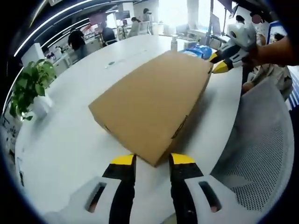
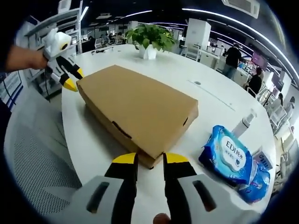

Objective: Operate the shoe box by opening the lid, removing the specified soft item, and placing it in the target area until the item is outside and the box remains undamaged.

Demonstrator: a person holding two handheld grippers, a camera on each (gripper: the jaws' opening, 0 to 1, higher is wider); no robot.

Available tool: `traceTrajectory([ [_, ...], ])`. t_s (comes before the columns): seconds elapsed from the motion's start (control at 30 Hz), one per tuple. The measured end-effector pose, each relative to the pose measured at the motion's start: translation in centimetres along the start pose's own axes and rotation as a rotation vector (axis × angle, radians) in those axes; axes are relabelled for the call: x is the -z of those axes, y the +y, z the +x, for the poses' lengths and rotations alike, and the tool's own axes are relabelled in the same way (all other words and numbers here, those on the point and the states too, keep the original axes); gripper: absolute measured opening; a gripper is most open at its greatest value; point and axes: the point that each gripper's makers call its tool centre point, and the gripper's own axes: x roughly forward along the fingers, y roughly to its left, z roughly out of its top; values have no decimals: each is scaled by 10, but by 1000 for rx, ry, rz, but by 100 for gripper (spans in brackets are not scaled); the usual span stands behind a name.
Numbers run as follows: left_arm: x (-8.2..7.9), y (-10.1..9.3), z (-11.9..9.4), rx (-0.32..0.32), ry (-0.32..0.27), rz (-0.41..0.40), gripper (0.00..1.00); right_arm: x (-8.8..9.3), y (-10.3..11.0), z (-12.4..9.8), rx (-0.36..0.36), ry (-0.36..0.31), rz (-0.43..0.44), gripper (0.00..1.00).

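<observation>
A large white table point(image 1: 70, 140) carries a closed brown cardboard shoe box point(image 1: 154, 105), lid still on, lying flat near the table's edge beside a grey mesh chair point(image 1: 261, 163). The box's long axis runs from one hand-held gripper to the other: in the left gripper view it stretches away from the near corner toward the upper right, and in the right gripper view the shoe box point(image 2: 138, 107) stretches toward the upper left. The left hand-held gripper point(image 1: 153, 159) sits low at one end corner of the box, its yellow-tipped jaws a narrow gap apart with the corner between them, holding nothing. The right hand-held gripper point(image 2: 150, 158) mirrors this at the opposite end corner, jaws likewise narrowly parted and empty. Each gripper appears in the other's view, held at the box's far end by a person's hand. A blue pack of wet wipes point(image 2: 229, 154) lies on the table beside the box, and a potted green plant point(image 2: 150, 39) stands farther back.
</observation>
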Motion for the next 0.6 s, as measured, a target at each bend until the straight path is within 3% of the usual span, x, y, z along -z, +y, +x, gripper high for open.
traceTrajectory([
  [0.33, -6, 13, 9, -11, 21, 17, 26, -2, -6, 6, 28, 5, 7, 19],
  [0.6, -28, 33, 28, -5, 30, 44, 26, -9, -29, 16, 54, 4, 30, 19],
])
